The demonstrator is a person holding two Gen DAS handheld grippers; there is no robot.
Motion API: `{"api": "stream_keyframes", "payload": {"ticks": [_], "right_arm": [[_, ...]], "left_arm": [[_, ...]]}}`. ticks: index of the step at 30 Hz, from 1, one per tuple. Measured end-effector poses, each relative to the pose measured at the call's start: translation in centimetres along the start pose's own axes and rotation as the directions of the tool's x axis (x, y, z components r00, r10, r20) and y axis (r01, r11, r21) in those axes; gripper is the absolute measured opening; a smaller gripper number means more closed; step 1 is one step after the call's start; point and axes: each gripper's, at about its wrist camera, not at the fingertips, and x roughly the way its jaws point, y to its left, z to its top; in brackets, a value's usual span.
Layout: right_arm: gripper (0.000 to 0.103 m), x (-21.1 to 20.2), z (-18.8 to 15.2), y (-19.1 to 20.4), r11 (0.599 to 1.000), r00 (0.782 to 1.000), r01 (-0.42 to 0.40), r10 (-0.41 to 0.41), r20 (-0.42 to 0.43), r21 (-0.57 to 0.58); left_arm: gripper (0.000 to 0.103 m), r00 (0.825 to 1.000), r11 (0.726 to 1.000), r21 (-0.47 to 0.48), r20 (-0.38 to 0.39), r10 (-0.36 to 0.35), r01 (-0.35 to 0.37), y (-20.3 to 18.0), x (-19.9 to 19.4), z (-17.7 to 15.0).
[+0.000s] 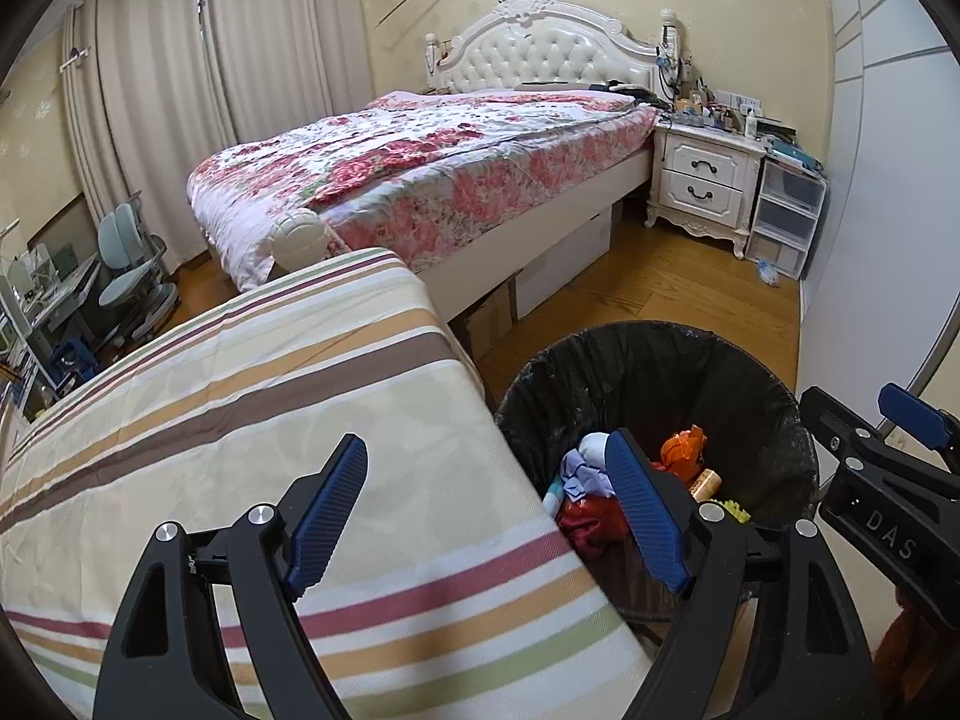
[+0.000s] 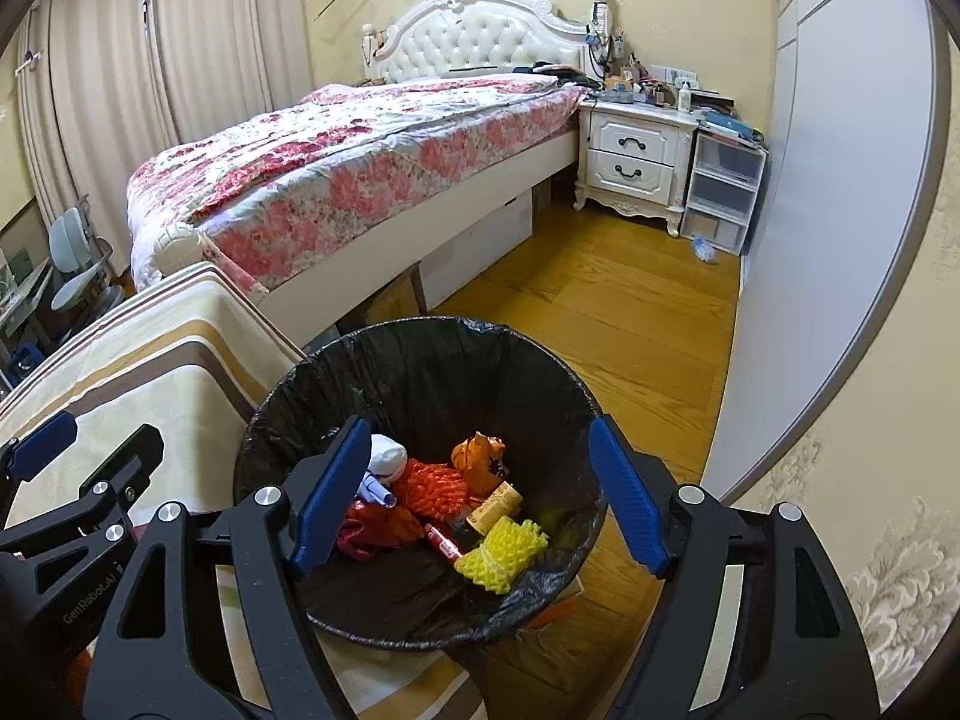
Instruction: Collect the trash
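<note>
A round bin with a black liner (image 2: 420, 372) (image 1: 654, 372) stands on the wood floor beside a striped surface. Inside lie a yellow foam net (image 2: 504, 552), an orange net (image 2: 432, 489), orange wrapper (image 2: 477, 459), a cardboard tube (image 2: 495, 507), red and white scraps. My right gripper (image 2: 480, 501) hangs open above the bin, nothing between its blue pads. My left gripper (image 1: 486, 519) is open too, over the striped cloth's edge and the bin's left rim, empty. The right gripper (image 1: 888, 480) shows at the left wrist view's right edge.
The striped cloth-covered surface (image 1: 240, 420) fills the left. Beyond it stands a bed with a floral quilt (image 1: 420, 174), boxes under it, a white nightstand (image 1: 702, 180), plastic drawers (image 1: 780, 216) and a small piece of litter (image 2: 702, 249) on the floor. A white wardrobe (image 2: 840, 180) lines the right.
</note>
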Motion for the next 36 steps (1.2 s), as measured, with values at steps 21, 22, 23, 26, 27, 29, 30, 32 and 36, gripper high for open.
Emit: {"api": "stream_keyframes", "payload": {"ticks": [21, 22, 23, 26, 27, 29, 30, 32, 36], "right_arm": [[0.088, -7.6, -1.8, 3.2, 0.997, 0.994, -0.021, 0.029, 0.103, -0.073], [0.088, -7.9, -1.9, 3.3, 0.997, 0.994, -0.02, 0.028, 0.107, -0.075], [0.088, -8.2, -2.0, 3.3, 0.997, 0.993, -0.021, 0.029, 0.111, -0.078], [0.088, -9.1, -2.4, 3.4, 0.996, 0.992, -0.025, 0.035, 0.119, -0.088], [0.088, -9.4, -2.6, 3.5, 0.995, 0.992, -0.025, 0.037, 0.122, -0.094], [0.089, -9.9, -2.9, 3.6, 0.994, 0.991, -0.026, 0.039, 0.126, -0.104], [0.089, -10.1, -2.9, 3.6, 0.994, 0.991, -0.028, 0.042, 0.126, -0.107], [0.089, -10.3, -3.2, 3.7, 0.993, 0.991, -0.03, 0.044, 0.129, -0.11], [0.089, -10.7, -3.3, 3.9, 0.993, 0.99, -0.03, 0.046, 0.132, -0.118]], "left_arm": [[0.084, 0.997, 0.997, -0.063, 0.07, 0.044, -0.04, 4.1, -6.7, -2.7], [0.084, 0.996, 0.997, -0.068, 0.072, 0.047, -0.042, 4.3, -7.1, -2.8], [0.084, 0.996, 0.997, -0.071, 0.074, 0.049, -0.044, 4.4, -7.3, -3.0], [0.084, 0.995, 0.996, -0.077, 0.084, 0.056, -0.049, 4.8, -8.1, -3.6], [0.084, 0.995, 0.996, -0.079, 0.087, 0.058, -0.051, 5.0, -8.4, -3.8], [0.084, 0.994, 0.995, -0.088, 0.091, 0.062, -0.054, 5.2, -8.8, -4.1], [0.084, 0.994, 0.994, -0.093, 0.092, 0.063, -0.055, 5.3, -9.0, -4.2], [0.084, 0.993, 0.993, -0.101, 0.093, 0.066, -0.057, 5.6, -9.3, -4.4], [0.084, 0.992, 0.992, -0.111, 0.1, 0.075, -0.063, 5.9, -9.7, -4.6]]}}
